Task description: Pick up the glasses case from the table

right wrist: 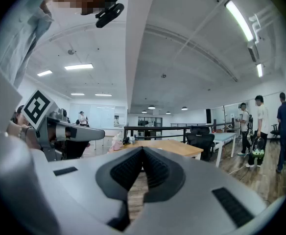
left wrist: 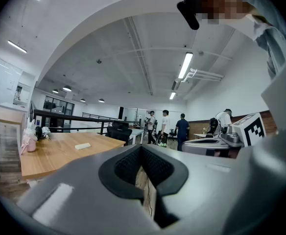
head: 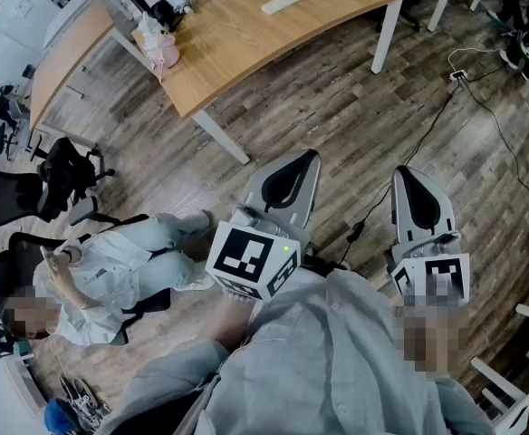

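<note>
head view shows two grippers, side by side, both well short of the table (head: pixel 246 53). left gripper (head: pixel 312 157) has its jaws pressed together with nothing between them. right gripper (head: pixel 400 172) is the same: jaws closed, empty.

one case (head: pixel 281 3), white and oblong, lies flat on the table, far ahead of both grippers and to the left of where the left gripper points. it is touched by neither. one pink bottle (head: pixel 160 51) stands at the table's near left edge, well apart from the case and further left of the left gripper.

bare wood floor (head: pixel 337 107) fills the stretch between the grippers and the table. one white table leg (head: pixel 219 134) comes down ahead and left of the left gripper. one dark cable (head: pixel 428 130) runs along the floor from between the two grippers, ahead and to the right.

one seated person (head: pixel 110 270) is close on the left gripper's left, with two empty black chairs (head: pixel 65 170) beyond. three standing people (right wrist: pixel 260 126) are far off to the right of the right gripper.
</note>
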